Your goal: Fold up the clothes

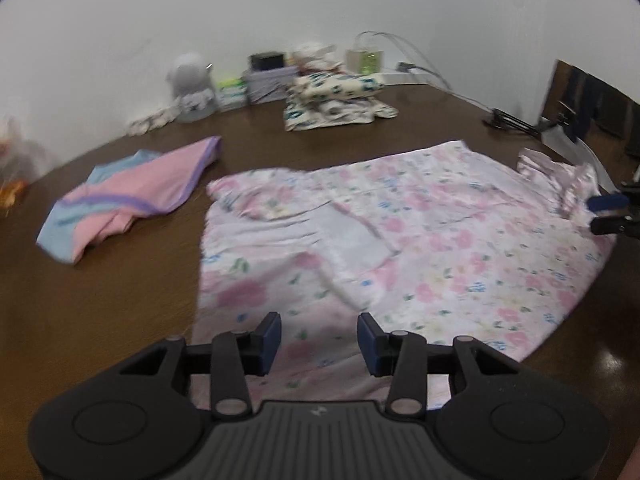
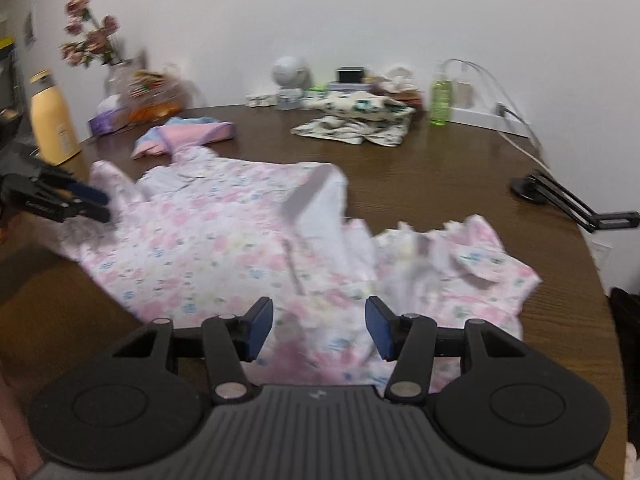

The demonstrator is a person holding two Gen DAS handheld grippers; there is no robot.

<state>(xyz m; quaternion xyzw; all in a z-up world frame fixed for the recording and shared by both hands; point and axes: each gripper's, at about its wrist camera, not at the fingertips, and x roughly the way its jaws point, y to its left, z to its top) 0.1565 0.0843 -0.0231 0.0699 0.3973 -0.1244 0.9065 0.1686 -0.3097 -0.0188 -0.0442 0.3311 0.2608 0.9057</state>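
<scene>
- Left gripper [image 1: 319, 344]: jaws stand apart at a moderate width with nothing between the pads. It hangs above the near hem of the floral garment [image 1: 400, 240].
- Right gripper [image 2: 319, 328]: jaws likewise apart at a moderate width and empty, above the near edge of the same garment [image 2: 208, 240]. No cloth is pinched in either view.
- Location of the work item: the floral garment lies spread on the brown table [image 1: 120, 300], mostly flat, with one side turned back so the pale inner face shows.
- Handling judgement: the cloth looks thin, light and limp. Expect it to sag and drag when lifted, and to slide readily on the smooth tabletop. It is not fragile. A single layer may slip from the pads, so take a deep bite.
- Grip points, as a judgement: take hold at edges or corners, one gripper to each, so the fold line stays straight. Avoid the flat middle, where the pads would only bunch the cloth.
- Left view only: the garment's broad flat body, and the pink-and-blue garment [image 1: 132, 196] just beside its left edge.
- Right view only: the ruffled sleeve and collar end [image 2: 460, 268], crumpled and not yet laid flat; a yellow bottle [image 2: 54, 120] and a vase of flowers [image 2: 90, 36] at the far left.
- Both views, far edge: a folded stack of patterned clothes [image 1: 336, 100] near the wall, well apart from the work item.
</scene>
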